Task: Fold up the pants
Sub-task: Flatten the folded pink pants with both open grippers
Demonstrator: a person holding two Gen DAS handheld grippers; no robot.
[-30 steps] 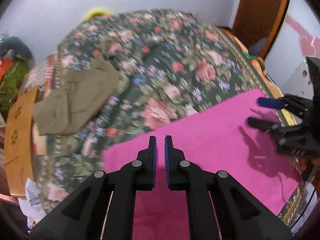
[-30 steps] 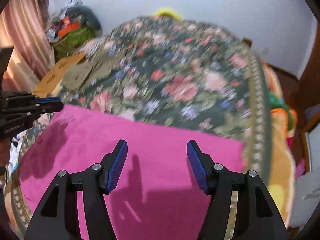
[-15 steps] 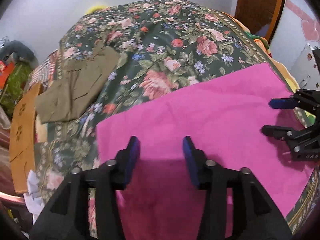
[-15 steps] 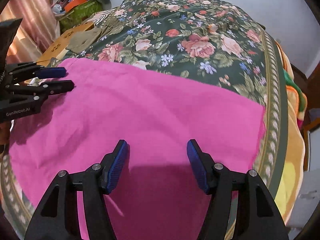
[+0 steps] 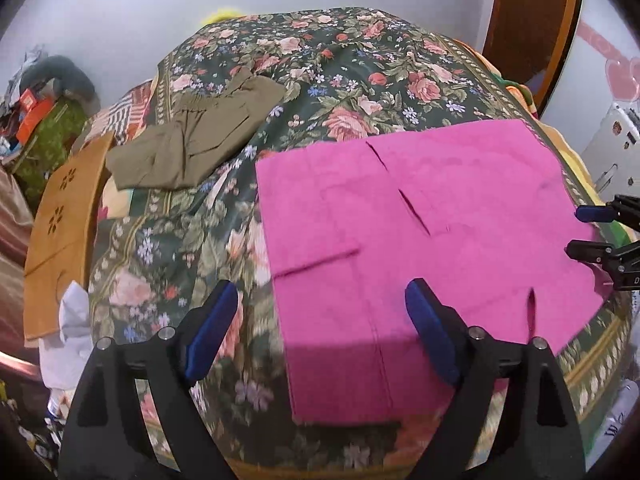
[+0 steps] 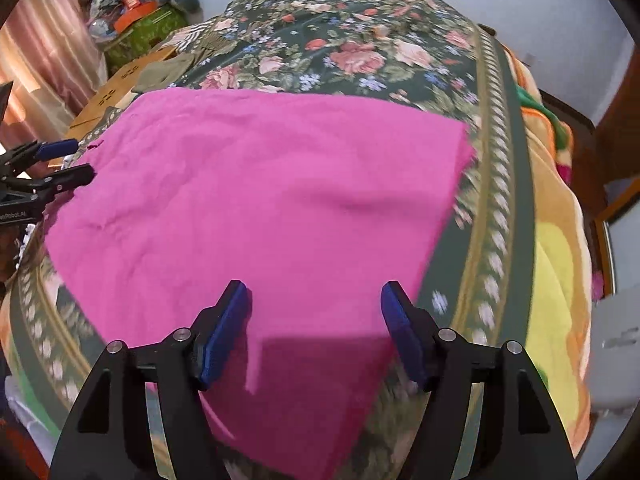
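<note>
Pink pants (image 5: 420, 216) lie flat and folded on the floral bedspread (image 5: 340, 80), with seams and a pocket slit showing. My left gripper (image 5: 320, 332) hovers over their near left edge; its jaws are opening and nothing is between them. My right gripper (image 6: 313, 300) hovers over the pants (image 6: 260, 200) near their near right corner, jaws also opening, with fabric below but not pinched. Each gripper shows in the other's view: the right gripper (image 5: 592, 232) at the right edge, the left gripper (image 6: 60, 164) at the left edge.
Folded olive pants (image 5: 192, 136) lie at the far left of the bed. A brown wooden board (image 5: 60, 220) and piled clutter (image 5: 36, 108) stand left of the bed. A wooden door (image 5: 528, 20) and an orange-yellow blanket (image 6: 560, 240) are on the right.
Both grippers drew back toward the bed's near edge, so more of the pink pants shows. The left jaws went from shut to wide apart. The right jaws widened a little.
</note>
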